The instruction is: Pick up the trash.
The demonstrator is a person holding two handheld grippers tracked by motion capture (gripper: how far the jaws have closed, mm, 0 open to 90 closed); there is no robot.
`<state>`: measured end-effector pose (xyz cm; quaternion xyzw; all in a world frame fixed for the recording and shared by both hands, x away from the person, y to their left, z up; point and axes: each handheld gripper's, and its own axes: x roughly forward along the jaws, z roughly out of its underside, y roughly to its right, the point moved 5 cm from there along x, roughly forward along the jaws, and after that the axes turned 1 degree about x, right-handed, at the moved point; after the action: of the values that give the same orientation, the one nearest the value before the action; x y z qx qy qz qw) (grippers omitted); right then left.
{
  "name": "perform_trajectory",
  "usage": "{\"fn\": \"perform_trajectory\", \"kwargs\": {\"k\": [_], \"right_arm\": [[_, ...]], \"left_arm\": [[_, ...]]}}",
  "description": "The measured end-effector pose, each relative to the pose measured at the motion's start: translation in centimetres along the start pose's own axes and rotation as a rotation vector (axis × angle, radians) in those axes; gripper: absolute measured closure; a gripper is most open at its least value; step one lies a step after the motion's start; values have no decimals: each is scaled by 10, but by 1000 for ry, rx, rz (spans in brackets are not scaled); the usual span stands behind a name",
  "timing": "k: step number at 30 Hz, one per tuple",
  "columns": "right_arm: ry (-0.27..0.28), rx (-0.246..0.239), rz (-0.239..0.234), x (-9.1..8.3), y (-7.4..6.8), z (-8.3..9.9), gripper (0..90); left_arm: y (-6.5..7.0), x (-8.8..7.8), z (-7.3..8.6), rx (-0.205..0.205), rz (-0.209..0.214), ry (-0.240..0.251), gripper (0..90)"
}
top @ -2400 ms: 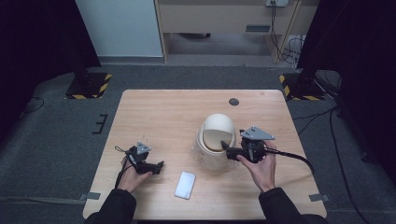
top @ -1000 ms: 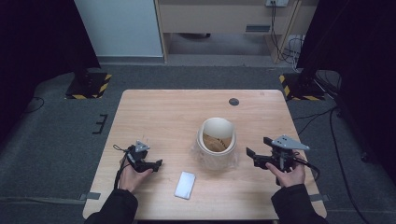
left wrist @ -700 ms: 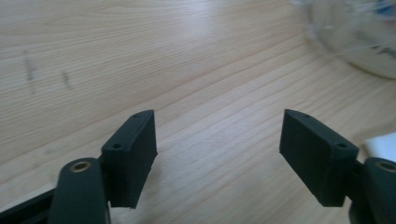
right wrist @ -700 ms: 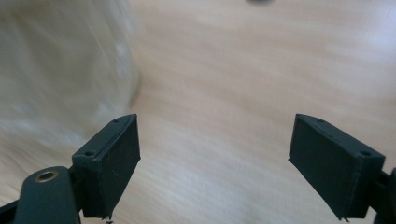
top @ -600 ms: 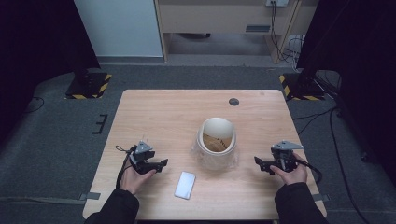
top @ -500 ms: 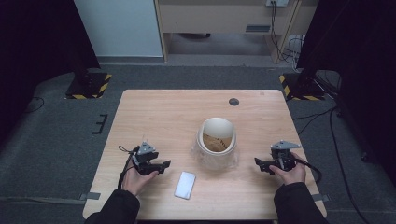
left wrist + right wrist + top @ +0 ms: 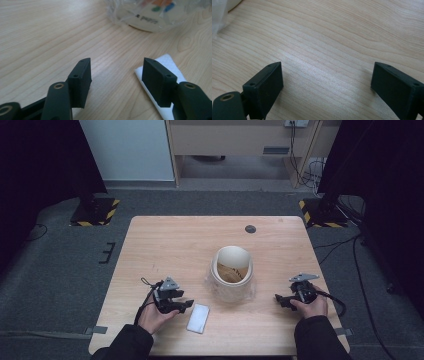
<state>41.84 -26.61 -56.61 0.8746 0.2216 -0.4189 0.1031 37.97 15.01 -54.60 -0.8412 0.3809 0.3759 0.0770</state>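
Note:
A cream paper bowl stands mid-table on crumpled clear plastic wrap, with something brown inside. A white folded napkin lies flat in front of it, to the left. My left gripper rests low on the table just left of the napkin, open. In the left gripper view the napkin lies partly under the right-hand jaw, and the wrapped bowl is farther ahead. My right gripper sits right of the bowl, open wide over bare wood, with nothing between its fingers.
A small black disc lies near the table's far edge. The light wooden table has bare wood at its left and back. Cables trail from both grippers. The plastic wrap's edge shows at the upper left of the right gripper view.
My right gripper has left the bowl's rim and moved right and toward me, down to the table. The left gripper has edged slightly right toward the napkin.

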Motion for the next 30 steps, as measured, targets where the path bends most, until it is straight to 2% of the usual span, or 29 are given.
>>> {"fn": "perform_trajectory", "kwargs": {"k": [3, 11, 21, 30], "right_arm": [[2, 7, -2, 1, 1, 1, 96], [53, 21, 1, 4, 1, 3, 37], [63, 24, 1, 4, 1, 4, 25], [65, 23, 1, 5, 1, 4, 25]], "left_arm": [[4, 4, 1, 13, 10, -23, 431], [10, 10, 4, 26, 28, -77, 501], [15, 16, 1, 19, 32, -86, 555], [28, 17, 1, 33, 10, -121, 671]]}}
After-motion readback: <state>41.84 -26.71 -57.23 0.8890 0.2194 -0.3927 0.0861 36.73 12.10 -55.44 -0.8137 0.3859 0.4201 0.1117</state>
